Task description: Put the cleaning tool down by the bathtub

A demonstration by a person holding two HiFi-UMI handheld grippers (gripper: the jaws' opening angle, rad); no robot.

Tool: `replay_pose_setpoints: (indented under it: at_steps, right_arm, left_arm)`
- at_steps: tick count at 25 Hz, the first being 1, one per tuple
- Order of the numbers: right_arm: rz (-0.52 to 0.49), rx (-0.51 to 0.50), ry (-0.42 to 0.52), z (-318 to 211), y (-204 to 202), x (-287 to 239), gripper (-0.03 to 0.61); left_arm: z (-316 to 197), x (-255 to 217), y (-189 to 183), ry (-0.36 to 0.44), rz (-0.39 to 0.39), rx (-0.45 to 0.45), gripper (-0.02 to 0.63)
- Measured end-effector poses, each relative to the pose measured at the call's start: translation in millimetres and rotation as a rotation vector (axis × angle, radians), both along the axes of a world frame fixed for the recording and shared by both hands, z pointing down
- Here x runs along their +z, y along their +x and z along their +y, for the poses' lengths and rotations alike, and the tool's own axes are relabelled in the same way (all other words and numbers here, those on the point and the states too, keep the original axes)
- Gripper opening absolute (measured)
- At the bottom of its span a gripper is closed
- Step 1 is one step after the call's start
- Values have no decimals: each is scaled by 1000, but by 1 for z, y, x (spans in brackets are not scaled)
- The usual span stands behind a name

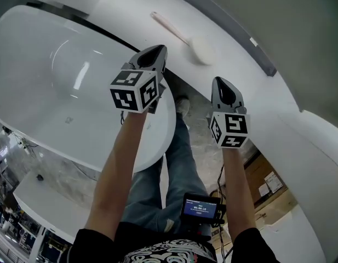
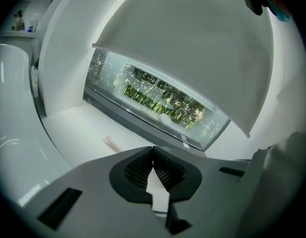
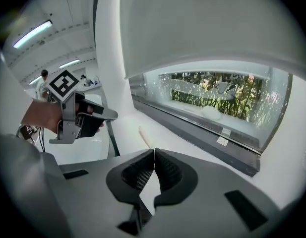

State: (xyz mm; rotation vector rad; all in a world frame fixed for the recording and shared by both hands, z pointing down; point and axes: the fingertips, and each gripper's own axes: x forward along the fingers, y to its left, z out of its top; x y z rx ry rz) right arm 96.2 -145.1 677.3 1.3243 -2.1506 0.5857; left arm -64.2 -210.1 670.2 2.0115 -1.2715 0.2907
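The white bathtub [image 1: 59,64] fills the left; beside it a white ledge [image 1: 234,59] runs under the window; the left gripper [image 1: 156,52] and right gripper [image 1: 221,84] hover between them, both clenched on nothing; the long-handled brush [image 1: 182,34] lies flat on the ledge, apart from both.

Bathtub [image 1: 32,53]: glossy white. Cleaning tool [image 1: 185,37]: pale cream. Marker cube [image 1: 135,91]: black-and-white square pattern. Jeans [image 1: 158,190]: blue.
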Motion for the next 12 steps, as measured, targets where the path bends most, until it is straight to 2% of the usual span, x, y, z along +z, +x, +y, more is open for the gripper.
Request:
replay_pose_setpoints:
  at_steps: [5, 12]
  right_arm:
    - [13, 31, 44, 10, 0, -33, 28]
    - [30, 55, 152, 20, -5, -93, 28]
  left_arm:
    - [16, -34, -7, 45, -37, 43, 17]
    - [31, -101, -29, 186, -124, 69, 17]
